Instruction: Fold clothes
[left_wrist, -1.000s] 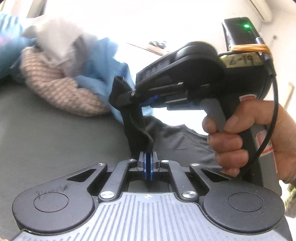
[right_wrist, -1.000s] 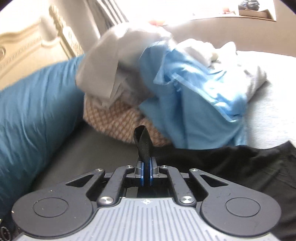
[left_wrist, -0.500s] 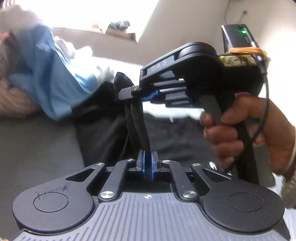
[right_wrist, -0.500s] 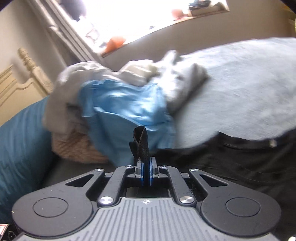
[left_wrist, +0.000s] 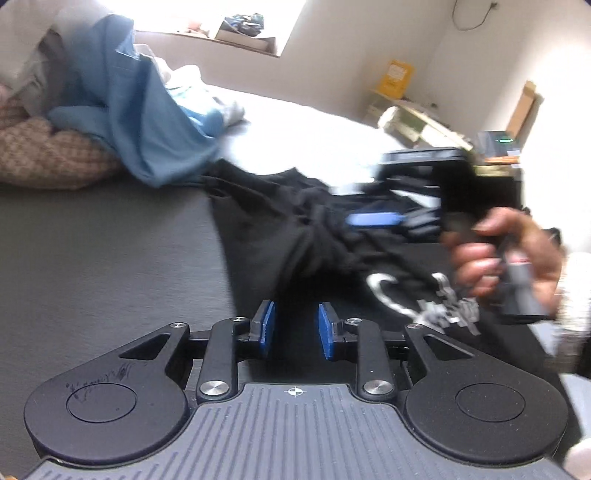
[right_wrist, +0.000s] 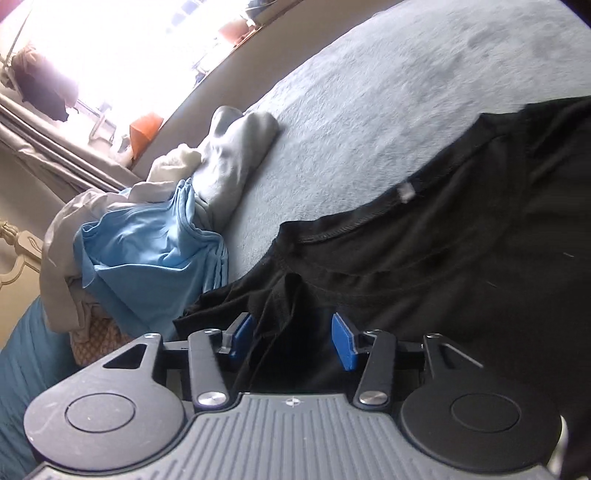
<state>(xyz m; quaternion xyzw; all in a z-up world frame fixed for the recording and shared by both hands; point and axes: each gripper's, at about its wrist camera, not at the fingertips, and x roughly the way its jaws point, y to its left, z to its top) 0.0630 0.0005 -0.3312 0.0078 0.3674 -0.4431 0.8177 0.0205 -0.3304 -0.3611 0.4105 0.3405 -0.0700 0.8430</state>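
Note:
A black T-shirt (left_wrist: 295, 229) with white print lies spread on the grey bed cover; its collar and neck label show in the right wrist view (right_wrist: 443, 240). My left gripper (left_wrist: 293, 328) is open just above the shirt's edge, nothing between its blue pads. My right gripper (right_wrist: 293, 339) is open too, low over a rumpled fold of the shirt. In the left wrist view the right gripper (left_wrist: 376, 219) appears blurred over the shirt, a hand (left_wrist: 498, 254) on its handle.
A heap of clothes, light blue (left_wrist: 147, 110), grey-white (right_wrist: 229, 155) and a checked beige piece (left_wrist: 44, 155), lies at the bed's far left. A teal pillow (right_wrist: 22, 369) sits beside it. A grey blanket (right_wrist: 388, 92) covers the bed beyond the shirt.
Both grippers have let go of the black fabric they were pinching and now stand open. The shirt has dropped onto the bed. The right gripper has swung to the right and lower.

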